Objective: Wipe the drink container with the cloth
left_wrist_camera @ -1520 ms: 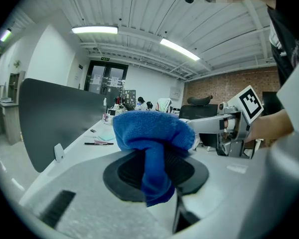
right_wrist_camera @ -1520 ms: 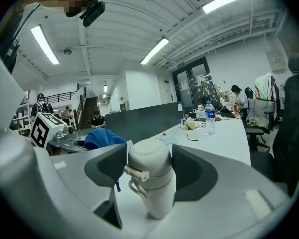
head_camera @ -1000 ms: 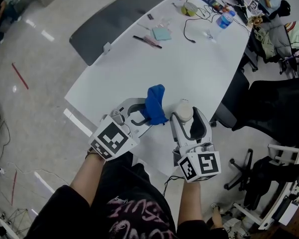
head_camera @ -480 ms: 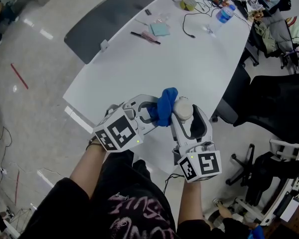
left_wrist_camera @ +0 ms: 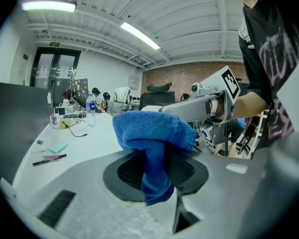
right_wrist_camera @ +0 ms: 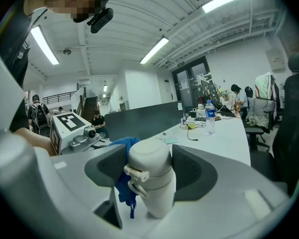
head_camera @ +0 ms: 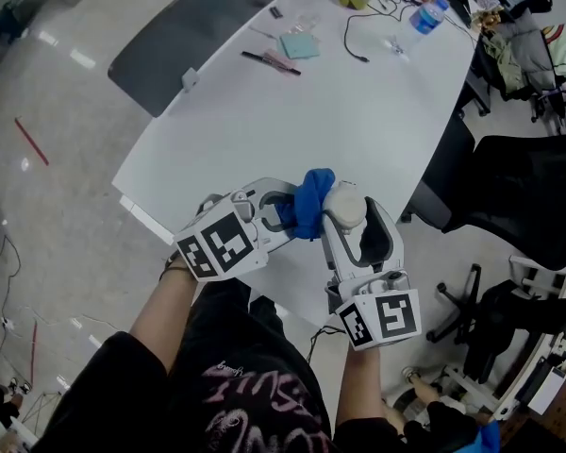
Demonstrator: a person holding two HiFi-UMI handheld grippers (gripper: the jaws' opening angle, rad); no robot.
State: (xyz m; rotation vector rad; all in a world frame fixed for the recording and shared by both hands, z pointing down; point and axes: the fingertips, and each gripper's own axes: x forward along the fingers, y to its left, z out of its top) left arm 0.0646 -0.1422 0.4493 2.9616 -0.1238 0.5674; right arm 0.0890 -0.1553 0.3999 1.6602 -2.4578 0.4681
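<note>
Two things are now brought into contact: the blue cloth [head_camera: 307, 206], pinched in the fingers [left_wrist_camera: 185, 171] of the left gripper [head_camera: 283, 215], is pressed against the white drink bottle [head_camera: 345, 206]. The bottle is clamped in the right gripper [head_camera: 355, 217] over the near tabletop [head_camera: 292, 111] edge. The gap seen a second ago is closed, so wiping is judged to be starting.

White table [head_camera: 340, 125] with bottle [head_camera: 426, 25], pen [head_camera: 273, 61]

blue cloth [head_camera: 307, 203], cream drink container [head_camera: 343, 206], white table [head_camera: 358, 111]
</note>
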